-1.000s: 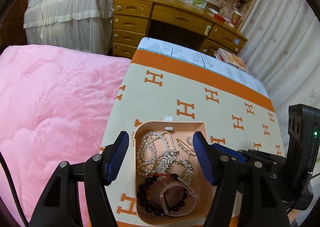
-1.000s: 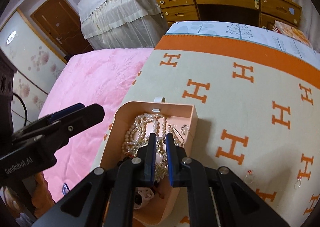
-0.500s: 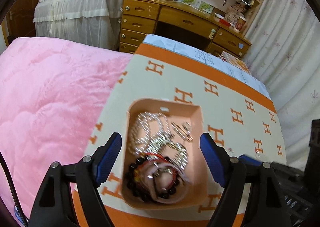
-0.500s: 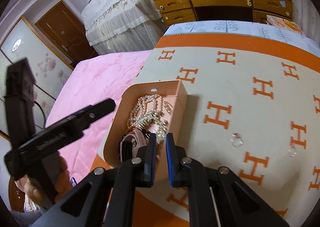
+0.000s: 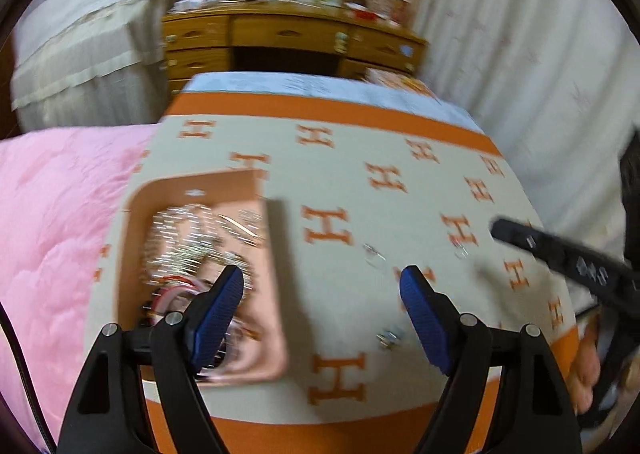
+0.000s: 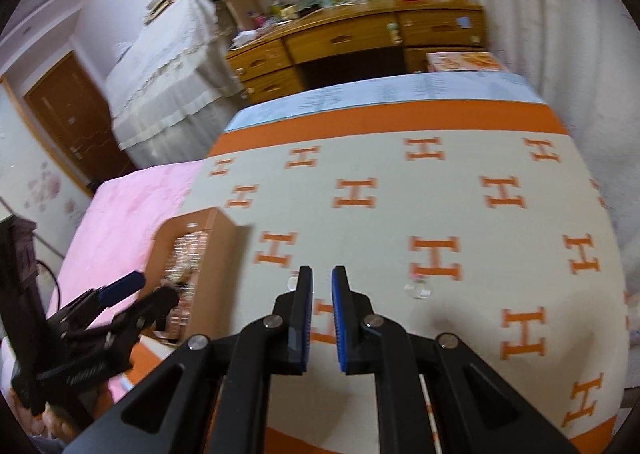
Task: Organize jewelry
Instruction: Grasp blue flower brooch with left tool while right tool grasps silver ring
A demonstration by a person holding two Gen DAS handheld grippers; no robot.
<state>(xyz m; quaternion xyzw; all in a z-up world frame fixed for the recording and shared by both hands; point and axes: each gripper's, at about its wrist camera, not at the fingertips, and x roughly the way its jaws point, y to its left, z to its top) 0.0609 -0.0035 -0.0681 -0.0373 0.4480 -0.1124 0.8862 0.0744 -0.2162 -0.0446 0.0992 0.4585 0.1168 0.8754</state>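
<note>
An open peach box (image 5: 208,189) packed with pearls, chains and bead bracelets sits on the left of the orange H-pattern blanket (image 5: 344,157). In the blurred left wrist view, my left gripper (image 5: 322,282) hangs open over bare blanket just right of the box, with nothing between its blue pads. Small clear rings (image 5: 374,254) (image 5: 390,338) lie loose near it. In the right wrist view, my right gripper (image 6: 322,274) is shut and empty above the blanket. One ring (image 6: 294,280) lies by its left tip, another ring (image 6: 418,290) to its right. The box (image 6: 216,250) is off to its left.
A pink quilt (image 5: 52,213) lies left of the blanket. Beyond it stand a wooden desk (image 6: 360,33) and a lace-covered bed (image 6: 168,65), with a white curtain (image 5: 540,53) on the right. A hand (image 5: 584,366) holds the right gripper's handle.
Both grippers have swung right, away from the box. The right one left the box and now hangs over the loose rings. The left jaws stand a little wider.
</note>
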